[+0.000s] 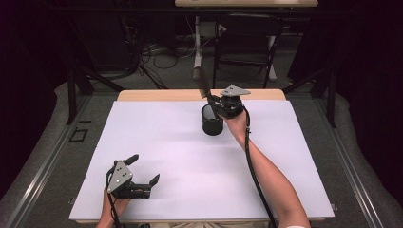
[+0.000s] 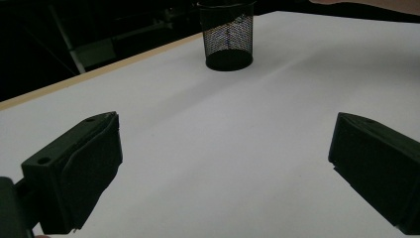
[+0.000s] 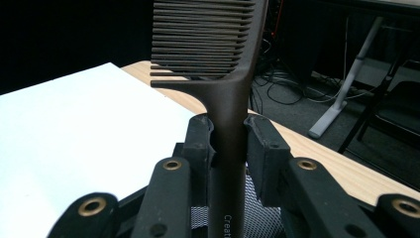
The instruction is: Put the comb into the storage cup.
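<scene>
comb (image 3: 218, 74): standing upright, teeth end up, handle pinched between the pads of the right gripper (image 3: 229, 144), lower end dipping into the black mesh cup (image 1: 212, 119) near the far edge of the white surface (image 1: 190, 156), right of its middle. left gripper (image 1: 142, 168) resting near the front left corner, jaws spread wide, holding nothing.

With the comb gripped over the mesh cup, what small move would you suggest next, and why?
Probably lower the comb straight down. The right gripper clamps its handle above the mesh cup, teeth upward, with the handle's lower end apparently at the cup's mouth.
</scene>
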### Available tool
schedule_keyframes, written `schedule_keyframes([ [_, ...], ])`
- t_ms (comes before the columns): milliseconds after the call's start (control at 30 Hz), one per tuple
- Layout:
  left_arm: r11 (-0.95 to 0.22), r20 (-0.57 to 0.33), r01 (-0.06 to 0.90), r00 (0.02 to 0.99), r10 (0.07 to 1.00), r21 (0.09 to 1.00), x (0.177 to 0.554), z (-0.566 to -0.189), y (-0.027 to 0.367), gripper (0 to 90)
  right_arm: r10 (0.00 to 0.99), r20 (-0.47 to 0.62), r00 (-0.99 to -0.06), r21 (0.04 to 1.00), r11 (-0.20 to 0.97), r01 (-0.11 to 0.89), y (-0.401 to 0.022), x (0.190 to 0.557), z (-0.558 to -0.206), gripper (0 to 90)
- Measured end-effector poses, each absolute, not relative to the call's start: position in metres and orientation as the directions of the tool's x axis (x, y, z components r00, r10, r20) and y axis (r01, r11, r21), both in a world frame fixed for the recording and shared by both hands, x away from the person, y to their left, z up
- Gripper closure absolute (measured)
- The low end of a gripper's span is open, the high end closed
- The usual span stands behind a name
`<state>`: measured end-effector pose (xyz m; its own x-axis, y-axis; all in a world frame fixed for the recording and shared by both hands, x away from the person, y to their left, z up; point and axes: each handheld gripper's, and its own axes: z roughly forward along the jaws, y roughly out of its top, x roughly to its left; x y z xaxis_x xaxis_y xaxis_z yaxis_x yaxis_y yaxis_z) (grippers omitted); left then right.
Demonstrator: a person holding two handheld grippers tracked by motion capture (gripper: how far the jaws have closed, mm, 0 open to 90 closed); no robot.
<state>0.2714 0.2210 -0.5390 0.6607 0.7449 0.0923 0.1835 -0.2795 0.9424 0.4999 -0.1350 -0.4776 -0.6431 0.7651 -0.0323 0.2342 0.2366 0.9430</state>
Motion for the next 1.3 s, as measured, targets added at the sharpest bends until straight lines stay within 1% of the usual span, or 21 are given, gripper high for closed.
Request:
schedule_keyframes([
  [1300,-0.28,0.093,0.183,0.66,0.745,0.943,0.271,-0.539,0.221,0.1,0.756,-0.021,-0.654,0.916,0.278,0.291,-0.134,0.501,-0.494,72.6],
])
